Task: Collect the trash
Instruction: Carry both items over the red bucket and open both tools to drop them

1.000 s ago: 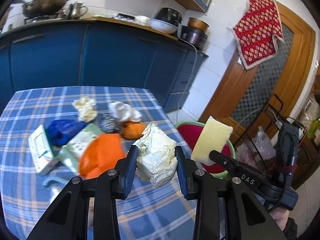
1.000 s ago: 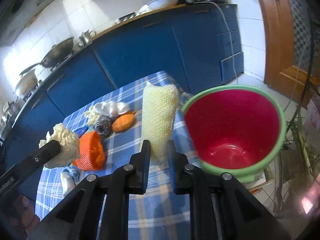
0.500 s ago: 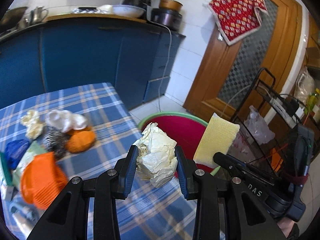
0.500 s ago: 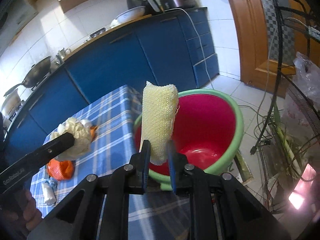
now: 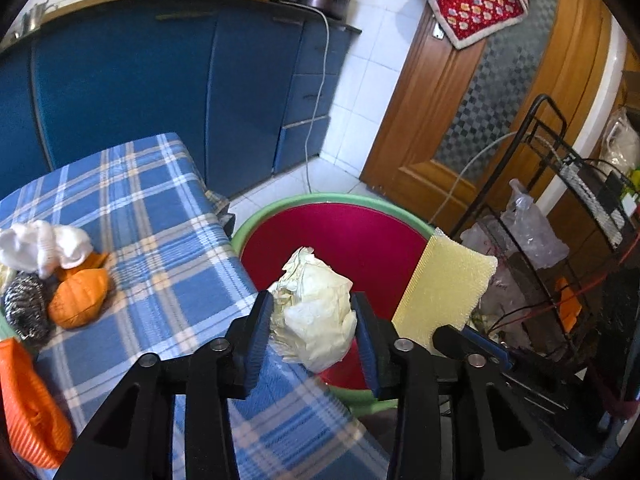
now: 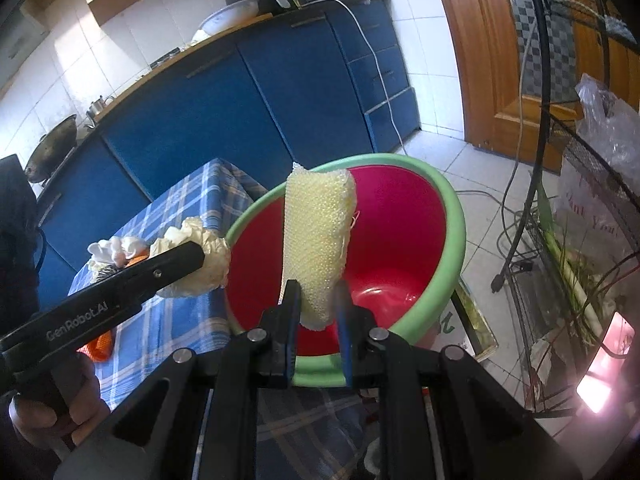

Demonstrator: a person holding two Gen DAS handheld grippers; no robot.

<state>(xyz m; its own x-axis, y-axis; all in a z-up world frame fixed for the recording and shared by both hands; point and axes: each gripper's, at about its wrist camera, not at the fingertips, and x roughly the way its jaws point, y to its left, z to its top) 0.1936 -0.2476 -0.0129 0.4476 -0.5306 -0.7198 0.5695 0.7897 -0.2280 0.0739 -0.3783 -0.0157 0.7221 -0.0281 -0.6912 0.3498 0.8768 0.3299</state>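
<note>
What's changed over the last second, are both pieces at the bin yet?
Both grippers swung off the table toward the red bin. The left gripper is opening around the crumpled paper, which sits between its jaws at the bin's rim. The right gripper stays shut on the yellow sponge, now over the bin. Leftover trash unmoved.

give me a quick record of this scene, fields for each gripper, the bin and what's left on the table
left gripper: jaws opening, crumpled paper ball between them, at the bucket's near rim
right gripper: shut on yellow sponge, held upright over the bucket
bucket: red inside, green rim, on the floor beside the table; looks empty
table: blue plaid cloth; white rag, steel scourer, orange peel remain
</note>
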